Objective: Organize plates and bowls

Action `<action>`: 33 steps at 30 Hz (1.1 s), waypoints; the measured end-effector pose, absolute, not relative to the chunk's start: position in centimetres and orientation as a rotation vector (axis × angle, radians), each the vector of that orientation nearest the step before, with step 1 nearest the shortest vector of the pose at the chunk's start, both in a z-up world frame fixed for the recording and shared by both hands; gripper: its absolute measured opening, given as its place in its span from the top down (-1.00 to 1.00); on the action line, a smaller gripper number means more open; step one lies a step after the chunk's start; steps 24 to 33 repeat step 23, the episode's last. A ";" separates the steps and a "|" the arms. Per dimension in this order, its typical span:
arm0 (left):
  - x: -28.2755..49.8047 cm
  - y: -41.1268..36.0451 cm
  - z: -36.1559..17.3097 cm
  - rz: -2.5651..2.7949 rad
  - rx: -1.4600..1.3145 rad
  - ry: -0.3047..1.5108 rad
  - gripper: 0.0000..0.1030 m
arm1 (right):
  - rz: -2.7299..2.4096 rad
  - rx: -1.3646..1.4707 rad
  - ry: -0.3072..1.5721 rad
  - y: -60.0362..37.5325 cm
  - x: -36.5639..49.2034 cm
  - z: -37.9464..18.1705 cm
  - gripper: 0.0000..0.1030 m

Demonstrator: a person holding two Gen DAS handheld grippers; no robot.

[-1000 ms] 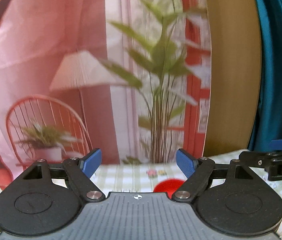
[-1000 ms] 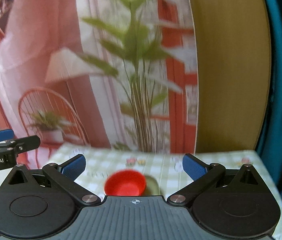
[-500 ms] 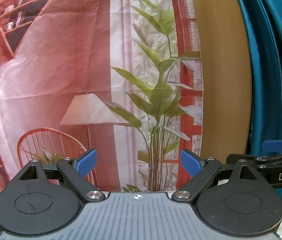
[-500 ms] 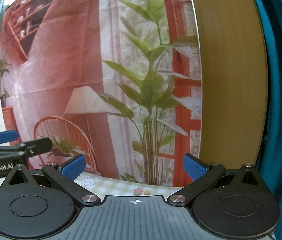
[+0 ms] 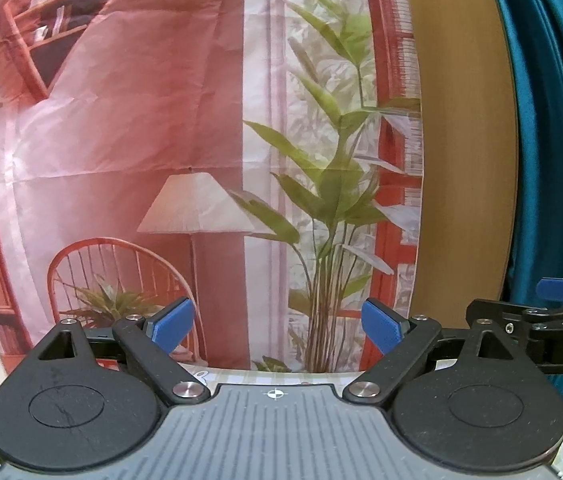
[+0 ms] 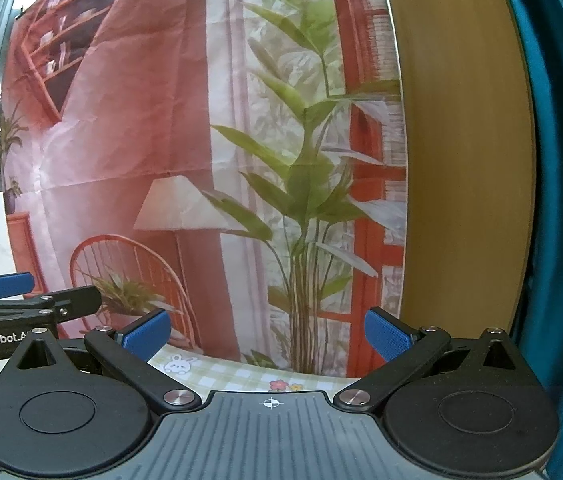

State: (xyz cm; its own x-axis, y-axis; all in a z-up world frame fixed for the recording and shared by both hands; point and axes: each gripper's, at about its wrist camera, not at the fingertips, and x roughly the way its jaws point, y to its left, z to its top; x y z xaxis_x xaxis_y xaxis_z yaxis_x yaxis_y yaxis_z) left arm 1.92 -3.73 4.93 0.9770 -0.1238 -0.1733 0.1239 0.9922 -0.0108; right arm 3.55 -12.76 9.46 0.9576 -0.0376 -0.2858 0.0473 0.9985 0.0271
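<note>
The left gripper (image 5: 277,326) is raised and level, its blue-padded fingers (image 5: 171,324) spread wide with nothing between them and touching nothing. Past them hangs a printed backdrop (image 5: 141,120) of a pink room with a lamp, a wicker chair and a tall green plant; only a thin strip of the checked tabletop (image 5: 241,376) shows under it. To its right stand a wooden panel (image 5: 461,160) and a teal curtain (image 5: 553,140), and the right gripper's side pokes in at the right edge.

The right gripper (image 6: 267,334) sits beside the left one, whose arm shows at the left edge of its view. Its fingers (image 6: 385,338) are also wide apart, empty and clear of contact. A little more of the tabletop shows here, with a bunny and small flowers printed on the cloth. No plates or bowls appear in either view, so their place cannot be told.
</note>
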 end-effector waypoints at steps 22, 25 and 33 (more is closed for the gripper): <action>1.7 -3.6 4.9 -0.105 0.014 0.158 -0.80 | -0.051 0.044 0.291 -13.5 3.4 9.2 -0.99; 1.8 -3.6 4.9 -0.105 0.012 0.159 -0.80 | -0.051 0.044 0.290 -13.5 3.4 9.2 -0.99; 1.8 -3.6 4.9 -0.105 0.012 0.159 -0.80 | -0.051 0.044 0.290 -13.5 3.4 9.2 -0.99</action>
